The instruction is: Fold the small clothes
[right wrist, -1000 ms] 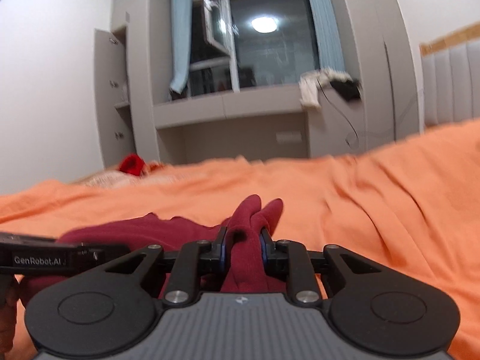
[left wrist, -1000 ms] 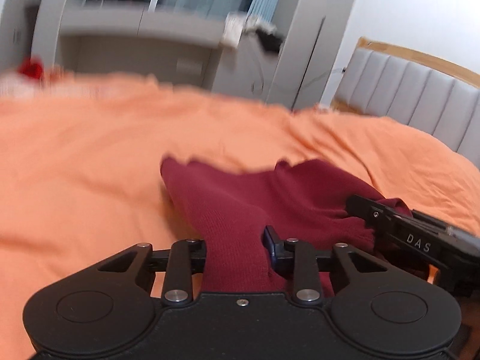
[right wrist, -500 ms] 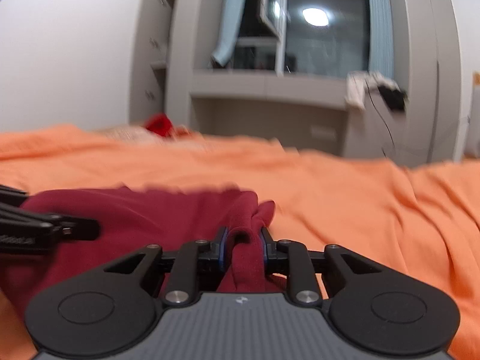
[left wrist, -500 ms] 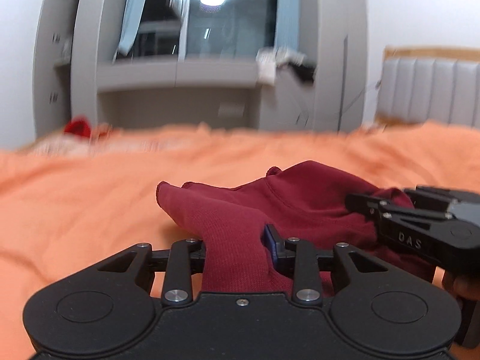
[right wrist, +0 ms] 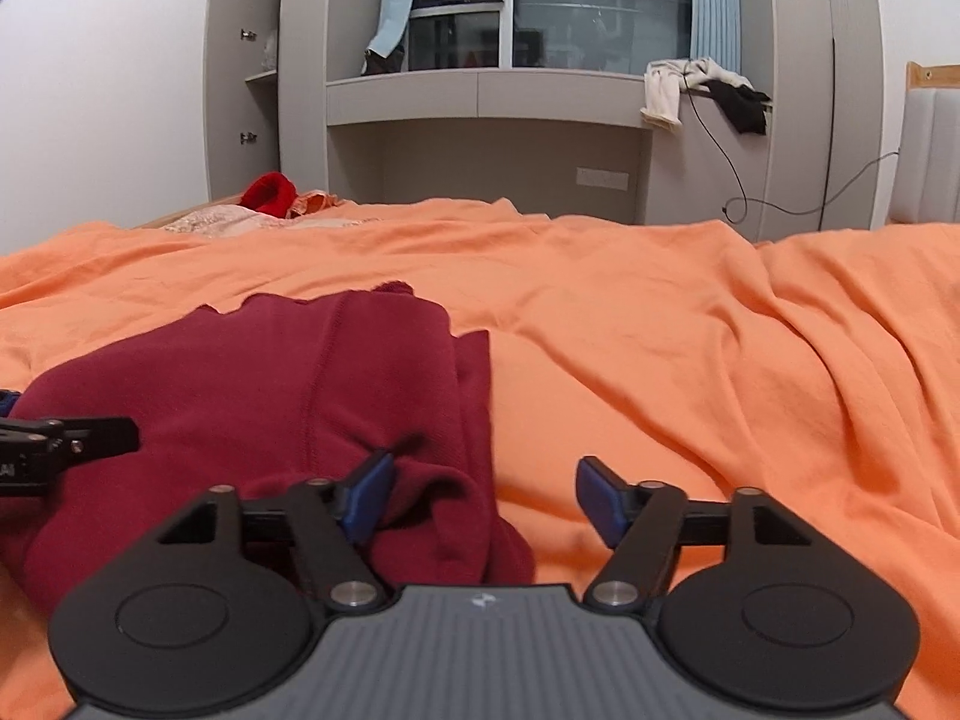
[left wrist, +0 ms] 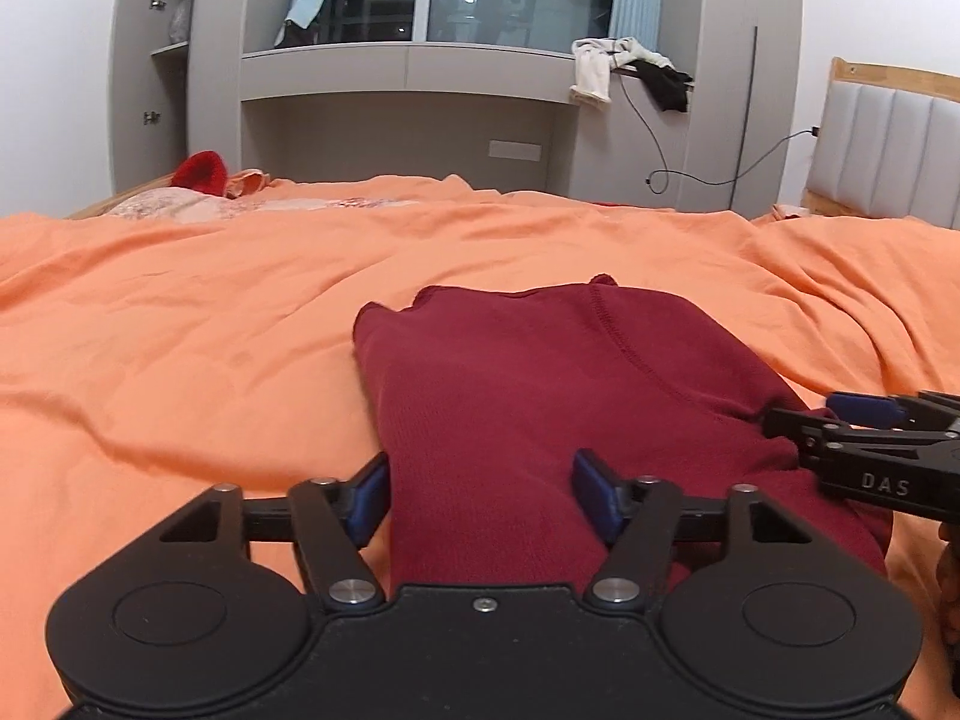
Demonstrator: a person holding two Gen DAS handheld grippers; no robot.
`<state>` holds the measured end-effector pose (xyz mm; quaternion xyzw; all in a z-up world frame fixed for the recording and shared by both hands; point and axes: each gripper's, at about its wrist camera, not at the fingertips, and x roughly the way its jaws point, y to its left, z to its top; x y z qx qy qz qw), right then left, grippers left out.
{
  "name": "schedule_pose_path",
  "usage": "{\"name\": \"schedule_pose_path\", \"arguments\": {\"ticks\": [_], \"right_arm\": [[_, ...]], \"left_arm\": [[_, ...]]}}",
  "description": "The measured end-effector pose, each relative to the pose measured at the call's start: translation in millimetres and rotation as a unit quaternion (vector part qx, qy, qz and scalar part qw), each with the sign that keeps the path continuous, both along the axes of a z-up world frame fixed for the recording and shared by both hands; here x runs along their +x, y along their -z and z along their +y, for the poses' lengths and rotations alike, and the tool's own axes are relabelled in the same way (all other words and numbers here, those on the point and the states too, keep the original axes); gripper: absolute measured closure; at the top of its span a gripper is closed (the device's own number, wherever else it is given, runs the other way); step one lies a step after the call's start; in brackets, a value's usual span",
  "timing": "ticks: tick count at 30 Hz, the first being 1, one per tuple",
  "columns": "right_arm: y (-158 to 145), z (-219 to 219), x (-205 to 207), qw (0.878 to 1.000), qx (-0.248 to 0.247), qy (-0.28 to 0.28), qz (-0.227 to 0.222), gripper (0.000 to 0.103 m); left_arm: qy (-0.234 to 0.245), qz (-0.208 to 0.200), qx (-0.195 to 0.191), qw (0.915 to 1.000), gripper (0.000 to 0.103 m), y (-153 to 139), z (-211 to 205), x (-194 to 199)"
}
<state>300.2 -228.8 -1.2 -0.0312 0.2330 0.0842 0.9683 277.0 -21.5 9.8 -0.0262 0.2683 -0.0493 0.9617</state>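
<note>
The dark red garment [left wrist: 540, 396] lies folded on the orange bed sheet [left wrist: 180, 330], its near end hidden under both tool bodies. Left tool [left wrist: 480, 498]: jaws have just been opening and stand apart, cloth between them, pads not pressing. Right tool [right wrist: 483, 501]: jaws likewise just opened and apart; the garment's bunched right edge sits by the left pad, bare sheet fills the rest of the gap. In the left wrist view the right tool is cut off at the frame edge. A bright red item [right wrist: 270, 192] at the far bed edge is too small to identify.
</note>
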Motion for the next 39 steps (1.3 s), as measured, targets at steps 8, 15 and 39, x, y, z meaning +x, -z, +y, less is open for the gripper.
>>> {"name": "schedule_pose_path", "arguments": {"ticks": [8,15,39], "right_arm": [[1.2,-1.3,-16.5,0.998,-0.054,0.013,-0.011,0.017],[3.7,-3.1,-26.6,0.997,-0.066,0.025,-0.022,0.011],[-40.6,-25.4,-135.0,0.979,0.043,0.049,-0.196,0.0]], "left_arm": [[0.003,-0.004,-0.004,1.0,0.013,-0.4,-0.5,-14.5],[0.001,-0.01,0.001,1.0,0.009,1.0,-5.4,-24.4],[0.015,-0.116,0.009,0.9931,0.001,-31.3,-21.2,-106.3]]}}
